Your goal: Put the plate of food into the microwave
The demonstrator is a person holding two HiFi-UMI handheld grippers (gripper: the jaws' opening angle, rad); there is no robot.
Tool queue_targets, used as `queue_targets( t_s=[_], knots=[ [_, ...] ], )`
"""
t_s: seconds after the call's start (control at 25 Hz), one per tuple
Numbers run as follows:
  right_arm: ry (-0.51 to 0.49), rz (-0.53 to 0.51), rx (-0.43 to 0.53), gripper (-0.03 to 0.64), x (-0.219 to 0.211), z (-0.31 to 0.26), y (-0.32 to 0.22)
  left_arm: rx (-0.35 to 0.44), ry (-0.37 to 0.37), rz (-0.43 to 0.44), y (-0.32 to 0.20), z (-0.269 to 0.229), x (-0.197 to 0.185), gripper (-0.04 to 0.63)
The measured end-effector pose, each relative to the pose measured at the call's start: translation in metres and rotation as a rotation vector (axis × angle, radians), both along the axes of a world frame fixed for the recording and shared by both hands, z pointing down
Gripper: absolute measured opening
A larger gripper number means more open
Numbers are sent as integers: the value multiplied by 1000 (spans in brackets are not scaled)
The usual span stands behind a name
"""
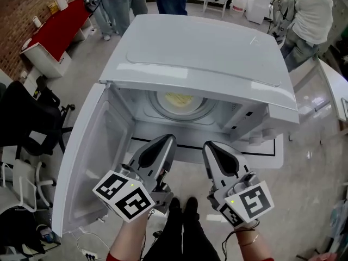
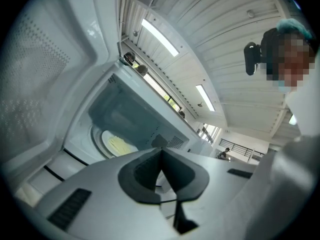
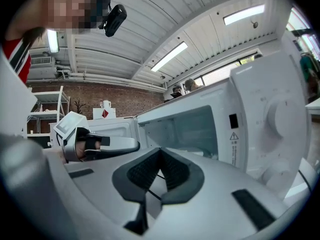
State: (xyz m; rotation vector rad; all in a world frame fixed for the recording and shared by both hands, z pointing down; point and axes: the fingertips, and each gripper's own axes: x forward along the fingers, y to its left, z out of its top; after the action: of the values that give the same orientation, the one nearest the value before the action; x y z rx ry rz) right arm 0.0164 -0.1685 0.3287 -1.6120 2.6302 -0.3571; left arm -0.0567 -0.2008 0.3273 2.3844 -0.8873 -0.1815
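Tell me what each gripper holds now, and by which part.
Nothing is held. The left gripper and right gripper are both shut and empty; the plate sits inside the microwave.

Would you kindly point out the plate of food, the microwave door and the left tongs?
plate of food [image 1: 179, 99], head view, on the yellow food.
microwave door [image 1: 91, 156], head view, on its inner panel.
left tongs [image 1: 167, 140], head view, at the shut tips.

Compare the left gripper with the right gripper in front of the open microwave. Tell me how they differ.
The left gripper sits by the swung-open door; the right gripper sits toward the control panel. In the head view the left gripper leans rightward, the right gripper leftward. Both are shut, empty, and point into the microwave, where the plate of food sits.
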Motion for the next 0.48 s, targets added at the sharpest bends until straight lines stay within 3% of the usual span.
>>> queue_targets(
  t_s=[0.48],
  knots=[
    [-20,6,1,14,15,-43,47,-3,-37,59,52,-35,18,9]
  ],
)
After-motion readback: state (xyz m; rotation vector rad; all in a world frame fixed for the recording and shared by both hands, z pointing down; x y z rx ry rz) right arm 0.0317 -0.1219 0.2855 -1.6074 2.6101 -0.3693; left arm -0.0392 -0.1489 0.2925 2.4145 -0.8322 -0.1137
